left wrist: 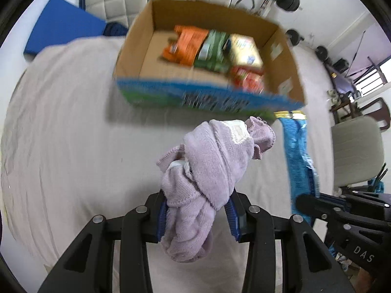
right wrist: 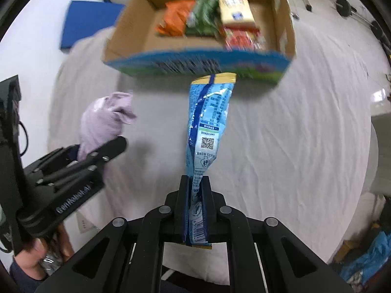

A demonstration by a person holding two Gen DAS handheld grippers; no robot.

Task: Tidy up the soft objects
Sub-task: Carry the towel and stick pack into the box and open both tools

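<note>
Ahead of both sets of jaws stands the cardboard box (left wrist: 207, 97), its printed near wall across the way and its top open. Inside, the left half of the floor lies bare; the right half is taken by the orange packet (left wrist: 185, 45), green packet (left wrist: 212, 48), yellow packet (left wrist: 244, 48) and red packet (left wrist: 248, 79). Between the jaws and that wall the white cloth-covered table (left wrist: 73, 134) is bare. The left gripper (left wrist: 198, 210) and right gripper (right wrist: 195, 188) hang side by side, near each other; the lilac cloth bundle (left wrist: 212, 168) and blue snack bag (right wrist: 207, 127) fill some of the gap between them. Chairs (left wrist: 356, 151) crowd the table's far and right edges.
</note>
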